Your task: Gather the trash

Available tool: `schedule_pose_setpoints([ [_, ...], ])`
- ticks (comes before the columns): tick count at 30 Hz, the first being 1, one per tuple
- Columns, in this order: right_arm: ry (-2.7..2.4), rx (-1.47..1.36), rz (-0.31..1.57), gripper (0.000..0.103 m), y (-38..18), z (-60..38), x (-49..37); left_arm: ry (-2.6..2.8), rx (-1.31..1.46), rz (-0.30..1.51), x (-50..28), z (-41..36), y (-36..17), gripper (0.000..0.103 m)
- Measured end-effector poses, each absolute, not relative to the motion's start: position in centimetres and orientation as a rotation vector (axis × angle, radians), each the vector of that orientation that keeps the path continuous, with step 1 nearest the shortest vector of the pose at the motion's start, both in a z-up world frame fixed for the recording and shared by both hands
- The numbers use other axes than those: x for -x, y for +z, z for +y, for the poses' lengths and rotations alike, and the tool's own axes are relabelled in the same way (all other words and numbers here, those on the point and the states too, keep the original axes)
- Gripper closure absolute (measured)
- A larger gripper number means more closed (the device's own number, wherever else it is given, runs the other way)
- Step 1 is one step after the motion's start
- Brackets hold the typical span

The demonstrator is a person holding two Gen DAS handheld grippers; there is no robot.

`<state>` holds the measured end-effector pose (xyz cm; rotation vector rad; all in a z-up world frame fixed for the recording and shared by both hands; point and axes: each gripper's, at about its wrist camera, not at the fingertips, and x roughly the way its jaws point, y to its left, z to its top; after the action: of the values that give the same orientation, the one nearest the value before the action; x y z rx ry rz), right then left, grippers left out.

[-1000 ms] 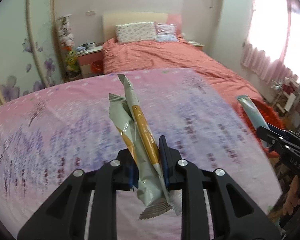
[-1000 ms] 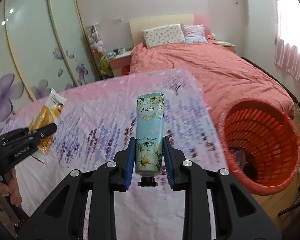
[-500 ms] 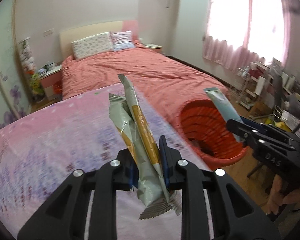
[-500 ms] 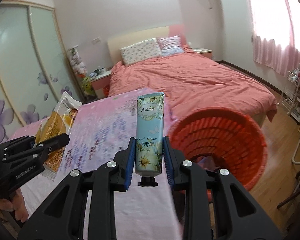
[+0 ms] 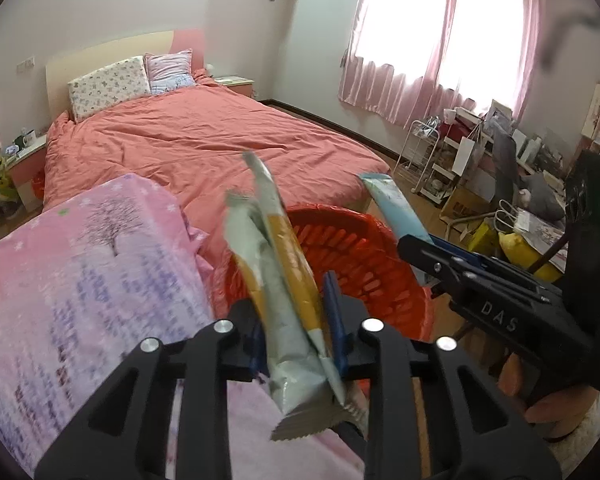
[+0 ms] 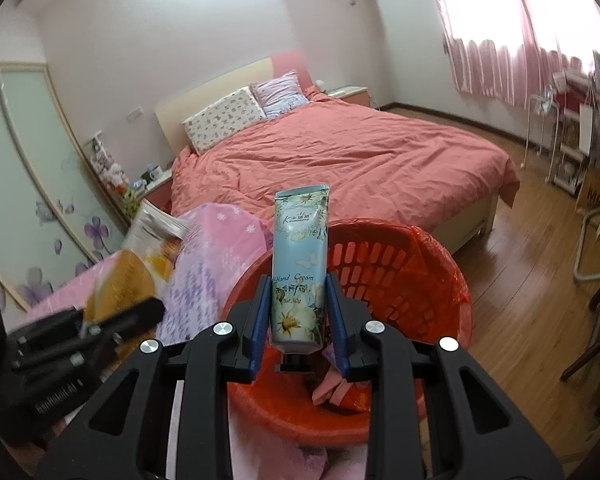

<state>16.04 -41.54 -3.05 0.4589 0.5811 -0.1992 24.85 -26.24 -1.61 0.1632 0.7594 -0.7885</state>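
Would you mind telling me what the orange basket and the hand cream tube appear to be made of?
Orange basket: looks like moulded plastic with a slight sheen, its slotted lattice wall being the sign. Hand cream tube: probably soft printed plastic or laminate with a satin finish, given its flat crimped top.

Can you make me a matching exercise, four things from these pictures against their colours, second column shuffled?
Things:
1. basket
2. hand cream tube
3. curtains
4. tong pads

Colours:
a. dark blue
b. pink
c. orange-red
d. pale blue with white flowers

Pairs: 1-c, 2-d, 3-b, 4-a
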Motion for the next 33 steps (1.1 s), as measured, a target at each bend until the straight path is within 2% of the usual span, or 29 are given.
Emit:
schedule_pose_setpoints([
  [2, -0.207, -0.486, 0.579, 0.072, -3.6, -42.5, -16.4, -0.762, -0.176, 0.760, -25.8, -27.2, -2.5, 0.056],
  [3, -0.208, -0.498, 0.577, 0.062, -3.8, -42.8, -16.5, -0.746, -0.181, 0.762, -26.0, -27.6, -2.8, 0.051],
  [4, -0.214, -0.503, 0.575, 0.051, -3.9, -43.0, -16.4, -0.732, -0.182, 0.774, -26.5, -27.6, -3.3, 0.050],
  [8, -0.241, -0.463, 0.558, 0.037, -3.7, -41.7, -14.9, -0.671, -0.188, 0.767, -26.6, -26.1, -3.9, 0.043],
  [10, -0.269, -0.435, 0.549, 0.025, -3.4, -40.9, -13.9, -0.644, -0.191, 0.746, -26.2, -24.6, -3.5, 0.039],
  [11, -0.284, -0.422, 0.543, 0.023, -3.1, -40.5, -13.4, -0.624, -0.191, 0.728, -25.8, -23.5, -3.3, 0.037],
  [13, -0.321, -0.394, 0.523, 0.012, -2.3, -39.2, -11.9, -0.594, -0.189, 0.693, -24.6, -21.6, -2.6, 0.031],
  [16, -0.374, -0.345, 0.476, 0.002, -0.7, -37.8, -10.0, -0.536, -0.182, 0.619, -22.2, -18.1, -0.8, 0.017],
  [18, -0.416, -0.294, 0.430, 0.002, 0.6, -36.2, -8.4, -0.484, -0.176, 0.559, -20.0, -15.5, 0.5, 0.008],
  [20, -0.443, -0.251, 0.405, 0.002, 1.5, -34.9, -7.1, -0.429, -0.173, 0.507, -17.8, -13.1, 1.6, 0.004],
  [26, -0.472, -0.149, 0.341, 0.002, 3.1, -30.7, -3.1, -0.296, -0.147, 0.434, -12.3, -7.7, 2.6, 0.004],
  [33, -0.523, -0.079, 0.308, 0.002, 2.4, -26.7, 0.5, -0.165, -0.102, 0.407, -6.8, -3.1, 1.7, 0.004],
])
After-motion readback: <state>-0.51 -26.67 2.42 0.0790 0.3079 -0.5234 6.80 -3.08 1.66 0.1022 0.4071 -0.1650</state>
